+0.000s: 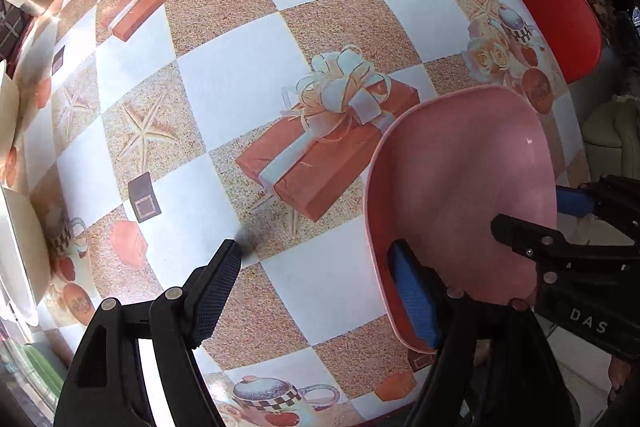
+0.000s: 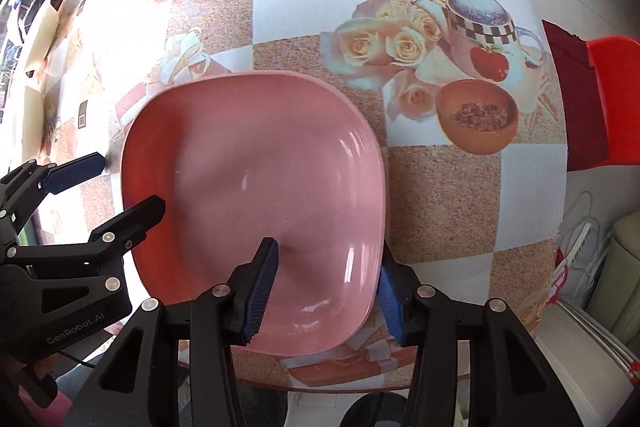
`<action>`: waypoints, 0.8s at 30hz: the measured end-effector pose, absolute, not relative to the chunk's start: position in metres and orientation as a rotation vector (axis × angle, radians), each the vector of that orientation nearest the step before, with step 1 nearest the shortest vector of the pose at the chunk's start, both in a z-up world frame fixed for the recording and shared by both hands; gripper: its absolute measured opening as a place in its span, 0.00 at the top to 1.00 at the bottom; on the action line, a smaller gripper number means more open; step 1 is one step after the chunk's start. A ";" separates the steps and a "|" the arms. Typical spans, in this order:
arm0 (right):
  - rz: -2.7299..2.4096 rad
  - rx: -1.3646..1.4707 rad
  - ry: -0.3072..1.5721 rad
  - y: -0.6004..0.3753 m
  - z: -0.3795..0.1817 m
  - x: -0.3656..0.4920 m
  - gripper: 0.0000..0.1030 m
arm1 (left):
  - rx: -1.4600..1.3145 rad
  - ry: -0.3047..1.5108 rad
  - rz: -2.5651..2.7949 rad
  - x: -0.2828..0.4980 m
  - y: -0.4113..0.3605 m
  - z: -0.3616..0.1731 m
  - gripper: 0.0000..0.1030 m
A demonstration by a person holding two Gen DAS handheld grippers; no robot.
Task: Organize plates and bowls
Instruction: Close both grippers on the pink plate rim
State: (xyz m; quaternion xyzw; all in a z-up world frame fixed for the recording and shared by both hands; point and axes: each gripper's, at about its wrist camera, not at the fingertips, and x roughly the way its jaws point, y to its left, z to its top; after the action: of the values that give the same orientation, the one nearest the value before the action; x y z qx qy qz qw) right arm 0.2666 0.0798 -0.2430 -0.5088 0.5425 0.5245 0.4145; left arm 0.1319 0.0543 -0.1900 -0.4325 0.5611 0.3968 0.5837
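Observation:
A pink square plate lies near the table's front edge; it also shows in the left wrist view. My right gripper straddles the plate's near right rim, one pad inside, one outside, with a gap between pads and rim. My left gripper is wide open at the plate's left side; its right finger sits at the plate's left rim, the left finger over the bare table. It also appears at the left of the right wrist view.
The table wears a checkered printed cloth. Cream dishes stand at the far left edge. A red chair stands beyond the table's right side.

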 end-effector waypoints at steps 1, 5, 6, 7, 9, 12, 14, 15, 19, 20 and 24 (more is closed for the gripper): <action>1.338 -1.284 1.365 0.078 -0.242 0.255 0.51 | -1.004 1.315 0.930 0.121 0.051 -0.189 0.23; 1.443 -1.298 1.419 0.069 -0.240 0.198 0.51 | -0.957 1.347 0.975 0.071 0.036 -0.182 0.24; 1.468 -1.304 1.438 0.066 -0.240 0.184 0.51 | -0.947 1.350 0.997 0.057 0.032 -0.180 0.24; 1.484 -1.300 1.464 0.064 -0.240 0.173 0.51 | -0.956 1.342 1.015 0.042 0.029 -0.178 0.24; 1.473 -1.259 1.508 0.061 -0.239 0.162 0.51 | -0.992 1.323 1.064 0.015 0.027 -0.174 0.24; 1.378 -1.226 1.505 0.061 -0.238 0.166 0.51 | -1.025 1.296 1.112 -0.011 0.029 -0.174 0.24; 1.337 -1.219 1.489 0.065 -0.238 0.173 0.51 | -1.008 1.284 1.119 -0.019 0.031 -0.173 0.24; 1.332 -1.220 1.486 0.067 -0.238 0.174 0.51 | -0.994 1.284 1.118 -0.017 0.034 -0.174 0.24; 1.314 -1.205 1.511 0.075 -0.240 0.163 0.51 | -0.923 1.307 1.119 -0.013 0.044 -0.173 0.24; 1.293 -1.195 1.525 0.077 -0.242 0.160 0.50 | -0.916 1.329 1.100 -0.013 0.046 -0.176 0.24; 1.247 -1.198 1.476 0.089 -0.238 0.140 0.42 | -0.871 1.345 1.046 -0.011 0.044 -0.181 0.20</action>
State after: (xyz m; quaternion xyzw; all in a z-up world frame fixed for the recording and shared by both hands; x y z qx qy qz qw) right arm 0.1401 0.0895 -0.2380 -0.4781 0.5890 0.4977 0.4204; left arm -0.0109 0.0440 -0.1808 -0.3720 0.5744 0.4468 0.5762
